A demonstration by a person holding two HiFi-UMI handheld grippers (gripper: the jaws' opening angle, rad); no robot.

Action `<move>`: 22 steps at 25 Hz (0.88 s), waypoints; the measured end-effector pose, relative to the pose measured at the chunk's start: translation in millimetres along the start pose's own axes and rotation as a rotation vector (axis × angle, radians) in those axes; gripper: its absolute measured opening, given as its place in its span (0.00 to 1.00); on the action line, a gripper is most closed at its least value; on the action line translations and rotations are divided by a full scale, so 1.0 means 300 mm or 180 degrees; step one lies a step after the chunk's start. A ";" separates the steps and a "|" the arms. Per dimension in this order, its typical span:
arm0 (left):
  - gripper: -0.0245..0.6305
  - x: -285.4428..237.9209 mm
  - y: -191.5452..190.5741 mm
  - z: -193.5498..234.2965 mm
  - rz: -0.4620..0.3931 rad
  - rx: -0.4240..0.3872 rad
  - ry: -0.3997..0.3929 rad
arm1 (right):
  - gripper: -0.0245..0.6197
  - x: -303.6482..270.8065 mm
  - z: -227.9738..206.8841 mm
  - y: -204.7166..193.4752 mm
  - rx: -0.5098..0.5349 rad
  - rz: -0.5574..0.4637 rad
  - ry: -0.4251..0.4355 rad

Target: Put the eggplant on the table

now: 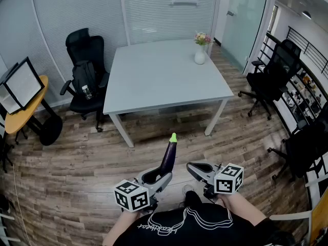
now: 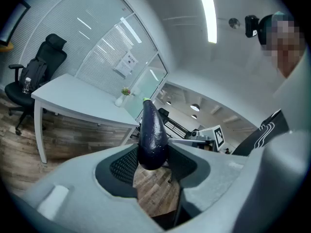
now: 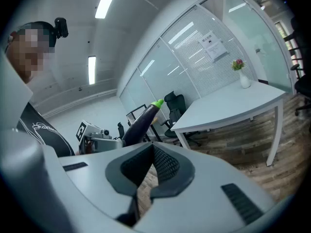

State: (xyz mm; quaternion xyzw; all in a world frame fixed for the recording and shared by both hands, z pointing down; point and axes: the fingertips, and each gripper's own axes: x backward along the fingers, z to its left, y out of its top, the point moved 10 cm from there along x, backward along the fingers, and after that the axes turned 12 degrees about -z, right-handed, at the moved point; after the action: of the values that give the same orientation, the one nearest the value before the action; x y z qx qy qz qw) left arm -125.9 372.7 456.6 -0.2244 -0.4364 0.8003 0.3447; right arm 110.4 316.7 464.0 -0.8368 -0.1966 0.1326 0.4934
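Left gripper (image 1: 160, 177) clamps the eggplant (image 1: 168, 155) by its butt, stem tilted up toward the surface (image 1: 169, 76) well ahead of it; right gripper (image 1: 192, 167) closed, empty.

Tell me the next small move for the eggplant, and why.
Probably carry the left gripper forward toward the table. It is shut on the eggplant, which stands upright with its green tip up, while the table lies well ahead across the wooden floor, so the eggplant cannot be set down from here.
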 end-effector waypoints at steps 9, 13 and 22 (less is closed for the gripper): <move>0.33 -0.130 0.013 -0.037 0.0032 -0.0032 -0.0032 | 0.05 0.041 -0.095 0.063 0.0069 0.0023 0.0089; 0.33 -0.192 0.035 -0.040 0.0029 -0.0049 0.0008 | 0.05 0.042 -0.159 0.111 0.0052 0.0012 0.0125; 0.33 -0.388 0.122 -0.007 0.0043 -0.0041 0.0078 | 0.05 0.009 -0.338 0.249 -0.0036 0.0018 0.0246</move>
State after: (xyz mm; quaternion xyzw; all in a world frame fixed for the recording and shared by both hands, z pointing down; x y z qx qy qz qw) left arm -60.5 273.0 431.0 -0.2393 -0.4358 0.7969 0.3431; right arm 169.7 207.0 446.7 -0.8447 -0.1758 0.1004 0.4955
